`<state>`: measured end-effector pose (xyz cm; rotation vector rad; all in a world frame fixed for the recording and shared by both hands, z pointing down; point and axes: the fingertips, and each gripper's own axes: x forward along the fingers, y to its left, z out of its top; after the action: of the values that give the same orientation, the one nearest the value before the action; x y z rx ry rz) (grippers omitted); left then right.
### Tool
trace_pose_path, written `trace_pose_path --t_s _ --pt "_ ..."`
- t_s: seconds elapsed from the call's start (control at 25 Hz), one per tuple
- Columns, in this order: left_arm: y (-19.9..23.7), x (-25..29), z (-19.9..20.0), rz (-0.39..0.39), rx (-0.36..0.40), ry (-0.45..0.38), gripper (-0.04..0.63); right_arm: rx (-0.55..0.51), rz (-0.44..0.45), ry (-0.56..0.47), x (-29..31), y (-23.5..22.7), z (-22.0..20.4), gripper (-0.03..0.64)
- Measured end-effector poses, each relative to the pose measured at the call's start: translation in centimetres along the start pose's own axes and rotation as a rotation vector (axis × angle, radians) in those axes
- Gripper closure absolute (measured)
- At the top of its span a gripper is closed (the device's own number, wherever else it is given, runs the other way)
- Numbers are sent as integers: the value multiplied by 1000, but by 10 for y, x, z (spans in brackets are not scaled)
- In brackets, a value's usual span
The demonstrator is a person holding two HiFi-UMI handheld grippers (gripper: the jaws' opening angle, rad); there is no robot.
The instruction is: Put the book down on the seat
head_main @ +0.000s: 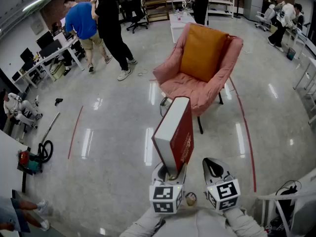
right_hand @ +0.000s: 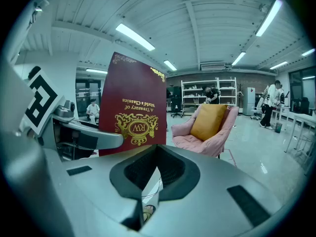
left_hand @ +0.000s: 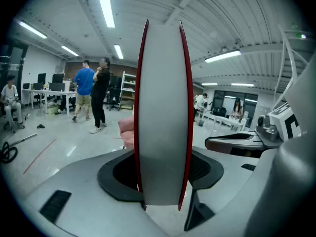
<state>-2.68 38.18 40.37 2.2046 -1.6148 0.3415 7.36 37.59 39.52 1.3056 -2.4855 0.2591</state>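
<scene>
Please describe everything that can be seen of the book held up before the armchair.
The book is a thick hardcover with dark red covers, a gilt emblem and title on one cover, and a pale page block. It is closed and stands upright in the air, its title upside down. The left gripper clamps its lower end, one jaw on each cover. Nothing else touches it; the pink armchair stands beyond it.

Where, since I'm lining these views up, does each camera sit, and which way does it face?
Head view: on the person's head, looking steeply down at floor and armchair; sleeves, left gripper and right gripper show.
Left gripper view: on the left gripper, along jaws clamped on the upright book's page edge.
Right gripper view: on the right gripper, over empty jaws toward the armchair.
Shared: all three show the book.
</scene>
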Motion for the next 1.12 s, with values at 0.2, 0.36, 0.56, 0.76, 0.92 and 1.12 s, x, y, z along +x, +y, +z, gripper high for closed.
trace_pose_path --t_s 0.2,0.36,0.56,0.76,0.92,1.12 --pt "-4 -3 -5 -5 6 17 347 11 -6 2 -5 1 -2 612" --pt "-3 -1 -3 -3 13 19 347 9 -4 0 -4 -1 -1 612" --pt "-4 5 -1 -4 19 15 347 6 -1 -2 0 -4 0 612" --pt "-5 8 4 -2 23 11 347 19 16 -15 0 -6 4 612" --pt "-4 14 8 -2 30 12 347 29 16 -14 6 -10 5 612" --pt "-3 28 14 -3 33 19 347 42 9 -5 16 -24 6 612"
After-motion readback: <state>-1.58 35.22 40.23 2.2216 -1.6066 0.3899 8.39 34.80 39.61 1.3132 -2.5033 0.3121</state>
